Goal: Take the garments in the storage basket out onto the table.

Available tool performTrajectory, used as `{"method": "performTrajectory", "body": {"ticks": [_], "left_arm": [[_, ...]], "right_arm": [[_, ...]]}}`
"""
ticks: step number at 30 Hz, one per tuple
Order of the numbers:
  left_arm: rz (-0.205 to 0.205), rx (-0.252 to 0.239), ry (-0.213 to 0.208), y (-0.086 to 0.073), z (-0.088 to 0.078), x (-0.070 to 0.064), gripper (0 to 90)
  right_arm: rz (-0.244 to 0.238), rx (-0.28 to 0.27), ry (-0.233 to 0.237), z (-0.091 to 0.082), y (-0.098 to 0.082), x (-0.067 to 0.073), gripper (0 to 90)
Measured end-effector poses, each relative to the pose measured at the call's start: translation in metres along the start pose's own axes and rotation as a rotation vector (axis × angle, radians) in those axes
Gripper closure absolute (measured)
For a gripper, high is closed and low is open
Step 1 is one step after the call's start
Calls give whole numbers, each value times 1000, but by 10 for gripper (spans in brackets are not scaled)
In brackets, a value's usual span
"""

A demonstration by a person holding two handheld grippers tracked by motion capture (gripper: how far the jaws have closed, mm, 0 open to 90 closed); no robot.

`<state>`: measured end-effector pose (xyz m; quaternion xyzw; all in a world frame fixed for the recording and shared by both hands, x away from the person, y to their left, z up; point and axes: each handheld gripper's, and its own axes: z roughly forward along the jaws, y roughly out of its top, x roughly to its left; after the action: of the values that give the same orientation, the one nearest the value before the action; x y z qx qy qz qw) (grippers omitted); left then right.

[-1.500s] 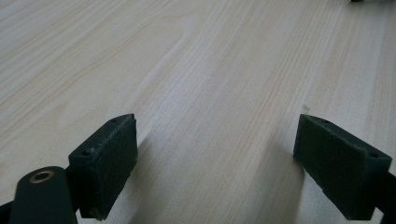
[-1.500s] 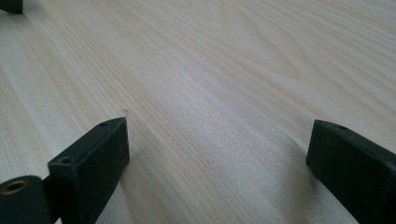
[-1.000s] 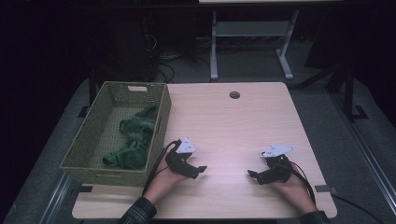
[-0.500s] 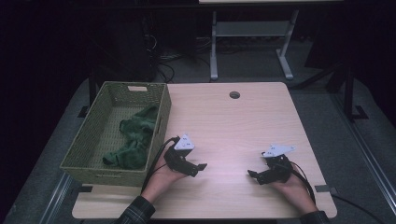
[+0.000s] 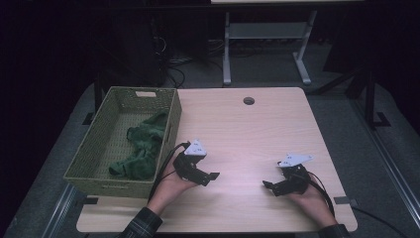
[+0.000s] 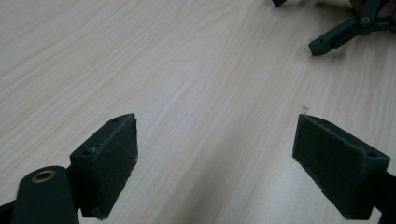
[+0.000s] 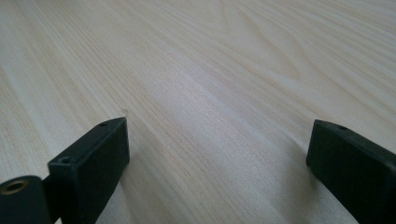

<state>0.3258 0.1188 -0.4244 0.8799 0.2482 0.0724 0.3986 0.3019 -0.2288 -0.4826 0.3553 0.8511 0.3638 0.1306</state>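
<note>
Nearest the lower edge of the high view: a plaid sleeve (image 5: 140, 226) cut off by the frame, left hand (image 5: 171, 186) and right hand (image 5: 309, 198) resting on the pale wood worktop (image 5: 237, 134). Left tongs (image 5: 210, 177) just beside the basket's near right corner, pointed toward the middle; jaws spread wide over bare wood grain in the left gripper view (image 6: 215, 149), nothing between them. Right tongs (image 5: 270, 187) well apart from the left ones, pointed back toward them; jaws likewise held wide apart in the right gripper view (image 7: 217, 154), clamped on nothing. Tip of the right tongs cut off at the top right corner of the left gripper view. Grey three-cornered plates atop both, markings on them too small to read.

Farther left, an olive woven basket (image 5: 104, 176) at the worktop's left edge, hanging over it. Inside, a crumpled green cloth (image 5: 141, 148), its lower part hidden behind the basket's near wall; kind of cloth hard to make out. A pale tag on the far rim, unreadable.

Farther still, a round cable hole (image 5: 248, 101) near the worktop's far edge. Beyond, a white metal frame (image 5: 267, 44) and cables on the floor, mostly lost in darkness.
</note>
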Motion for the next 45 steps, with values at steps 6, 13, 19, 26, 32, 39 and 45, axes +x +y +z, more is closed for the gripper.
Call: {"method": "performTrajectory", "body": {"ticks": [6,13,19,26,32,39,45], "left_arm": [[9,6,-9,6,-4,1,136],[9,5,-12,13,-9,2,138],[11,-1,-24,21,-16,2,137],[24,-1,-22,30,-26,3,138],[15,-13,-17,37,-34,7,139],[19,-6,-9,43,-41,13,139],[27,11,9,51,-48,20,139]], "right_arm": [[-1,-1,0,0,0,0,57],[1,5,-4,-1,-1,0,57],[3,3,-4,-1,-1,0,57],[2,3,-3,-1,-1,0,57],[1,4,-3,-1,-1,0,57],[1,3,-4,-1,-1,0,57],[3,1,-3,-1,-1,0,57]]}}
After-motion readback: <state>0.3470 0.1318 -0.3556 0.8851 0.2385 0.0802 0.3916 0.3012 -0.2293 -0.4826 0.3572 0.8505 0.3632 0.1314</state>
